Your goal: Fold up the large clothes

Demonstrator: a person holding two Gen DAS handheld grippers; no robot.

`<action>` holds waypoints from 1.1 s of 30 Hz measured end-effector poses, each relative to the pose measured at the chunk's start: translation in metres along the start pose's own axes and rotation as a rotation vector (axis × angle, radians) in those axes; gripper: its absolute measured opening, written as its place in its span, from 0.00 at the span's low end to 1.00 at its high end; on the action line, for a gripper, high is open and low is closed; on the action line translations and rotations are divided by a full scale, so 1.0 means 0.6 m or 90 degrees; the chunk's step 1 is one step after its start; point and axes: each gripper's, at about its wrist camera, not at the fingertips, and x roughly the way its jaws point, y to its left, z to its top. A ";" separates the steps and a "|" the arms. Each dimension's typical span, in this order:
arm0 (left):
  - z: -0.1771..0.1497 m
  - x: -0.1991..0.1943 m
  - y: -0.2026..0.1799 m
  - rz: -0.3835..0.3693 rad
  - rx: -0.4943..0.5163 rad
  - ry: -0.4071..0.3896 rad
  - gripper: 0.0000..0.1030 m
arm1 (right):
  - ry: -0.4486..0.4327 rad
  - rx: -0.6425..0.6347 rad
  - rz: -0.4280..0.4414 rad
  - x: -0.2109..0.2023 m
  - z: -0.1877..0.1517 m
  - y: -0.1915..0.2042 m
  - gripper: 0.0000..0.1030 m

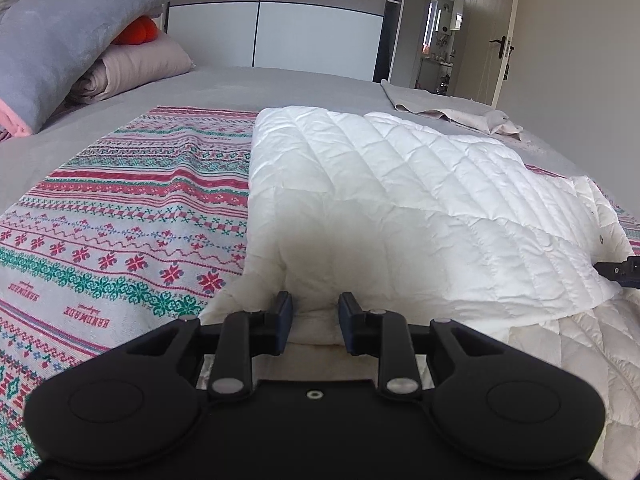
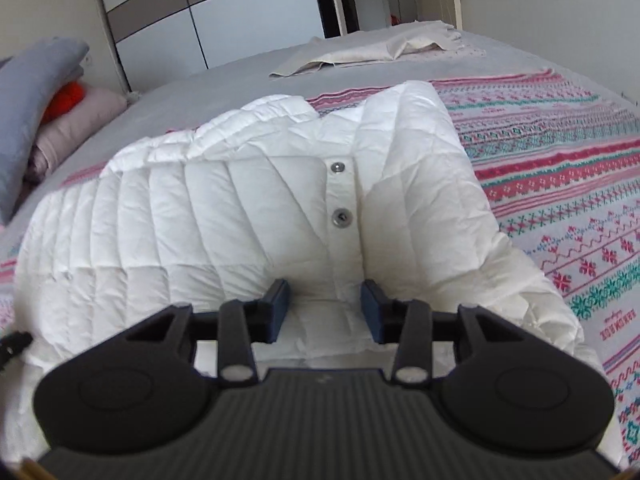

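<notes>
Here your white quilted jacket (image 1: 400, 200) lies folded on the patterned blanket (image 1: 120, 208) — its long axis runs away from you across the bed, snap placket (image 2: 340, 192) facing up. Your left gripper (image 1: 315, 320) and right gripper (image 2: 325, 308) both stand parted, fabric between the fingers.
</notes>
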 end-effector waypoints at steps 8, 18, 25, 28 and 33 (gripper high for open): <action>0.024 -0.071 -0.006 -0.029 -0.015 -0.033 0.51 | 0.006 0.059 0.062 -0.056 0.026 -0.012 0.50; -0.008 -0.152 0.041 -0.080 -0.058 0.024 0.89 | 0.015 0.072 0.163 -0.167 0.025 -0.076 0.82; -0.060 -0.195 0.112 -0.124 -0.097 0.063 0.93 | 0.026 0.078 0.191 -0.227 -0.020 -0.186 0.91; -0.086 -0.195 0.145 -0.176 -0.161 0.110 0.93 | 0.048 0.119 0.207 -0.239 -0.051 -0.237 0.91; -0.114 -0.206 0.173 -0.271 -0.238 0.138 0.92 | 0.095 0.168 0.245 -0.241 -0.100 -0.294 0.92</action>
